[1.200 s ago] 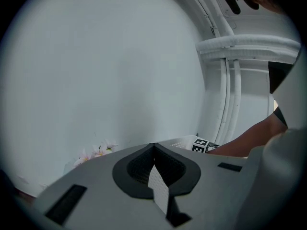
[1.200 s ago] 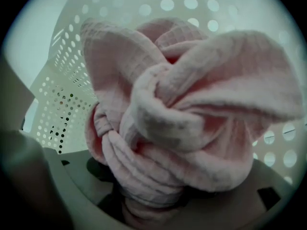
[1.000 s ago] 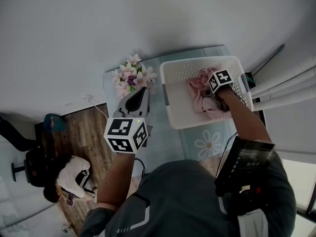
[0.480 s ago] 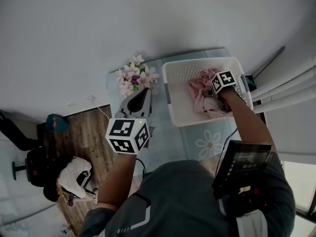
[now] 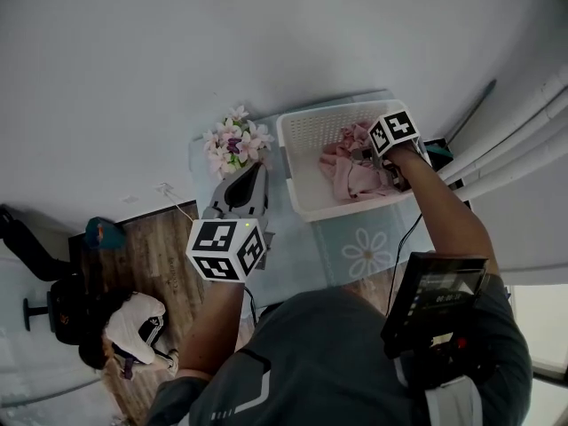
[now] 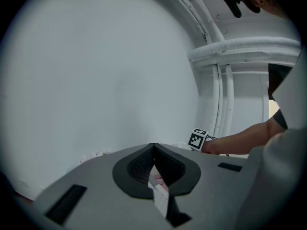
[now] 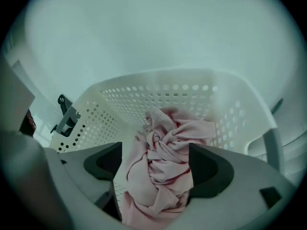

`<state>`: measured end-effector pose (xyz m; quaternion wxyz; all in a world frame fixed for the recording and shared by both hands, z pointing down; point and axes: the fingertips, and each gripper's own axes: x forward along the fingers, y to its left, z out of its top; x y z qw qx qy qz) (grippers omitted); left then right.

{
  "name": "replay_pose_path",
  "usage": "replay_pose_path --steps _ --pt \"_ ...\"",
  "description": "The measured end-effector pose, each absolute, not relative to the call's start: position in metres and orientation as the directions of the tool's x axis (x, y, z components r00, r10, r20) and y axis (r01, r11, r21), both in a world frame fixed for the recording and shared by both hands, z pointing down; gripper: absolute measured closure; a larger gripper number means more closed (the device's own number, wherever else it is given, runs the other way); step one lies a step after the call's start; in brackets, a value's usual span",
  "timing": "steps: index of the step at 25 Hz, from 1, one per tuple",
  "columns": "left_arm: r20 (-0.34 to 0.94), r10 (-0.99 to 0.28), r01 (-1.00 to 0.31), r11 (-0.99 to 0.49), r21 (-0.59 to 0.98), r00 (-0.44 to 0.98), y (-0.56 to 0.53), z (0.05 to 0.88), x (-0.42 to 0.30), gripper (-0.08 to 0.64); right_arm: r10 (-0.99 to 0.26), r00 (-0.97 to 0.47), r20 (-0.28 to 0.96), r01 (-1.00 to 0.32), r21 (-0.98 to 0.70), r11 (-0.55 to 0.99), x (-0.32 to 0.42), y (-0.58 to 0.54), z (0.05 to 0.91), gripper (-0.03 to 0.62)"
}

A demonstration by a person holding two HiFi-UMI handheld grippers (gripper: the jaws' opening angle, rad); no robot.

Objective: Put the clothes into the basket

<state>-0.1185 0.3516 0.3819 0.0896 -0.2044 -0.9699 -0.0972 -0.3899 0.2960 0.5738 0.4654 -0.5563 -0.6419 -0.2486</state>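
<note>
One: Two grippers show in the head view. Where do they sit?

Two: The left gripper (image 5: 256, 172) is at about nine o'clock, over the pale blue table (image 5: 302, 256) with its white daisy print. Its grey jaws are drawn together to a point. The right gripper (image 5: 374, 155) is at one o'clock, above the white perforated plastic basket (image 5: 328, 121).

One: And the clothes?

Two: The crumpled pink clothes (image 5: 348, 174) lie inside the basket, toward its right side, under the right gripper. A bunch of pink and white flowers (image 5: 232, 145) stands just beside the basket, at its nine o'clock.

One: What does the left gripper view give?

Two: The left gripper (image 6: 154, 146) has its jaws closed tip to tip, facing a plain white wall (image 6: 105, 80). The right gripper's marker cube (image 6: 197, 139) shows at four o'clock, and the person's forearm (image 6: 240, 139) runs from it toward three o'clock.

One: And the right gripper view?

Two: The jaws of the right gripper (image 7: 156, 159) have just been opening and now stand wide apart. The pink clothes (image 7: 165, 143) fill the gap between them in the picture, but they lie down on the basket's floor. Neither pad presses on the fabric. The basket's holed far wall (image 7: 158, 92) arcs across twelve o'clock.
</note>
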Motion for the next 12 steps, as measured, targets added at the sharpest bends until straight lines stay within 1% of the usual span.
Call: replay_pose_path --steps 3,7,12 --pt "0.18 0.37 0.397 0.907 0.142 -0.911 0.337 0.369 -0.116 0.557 0.557 0.047 0.829 0.947 -0.215 0.239 -0.381 0.292 0.543 0.16" --pt "0.169 0.377 0.401 0.905 0.141 -0.911 0.322 0.362 -0.113 0.557 0.666 0.034 0.745 0.944 -0.243 0.224 -0.368 0.287 0.5 0.16" --pt "0.148 0.36 0.379 0.917 0.124 -0.921 0.296 0.351 -0.111 0.557 0.795 0.003 0.606 0.949 -0.253 0.189 -0.344 0.267 0.441 0.161"
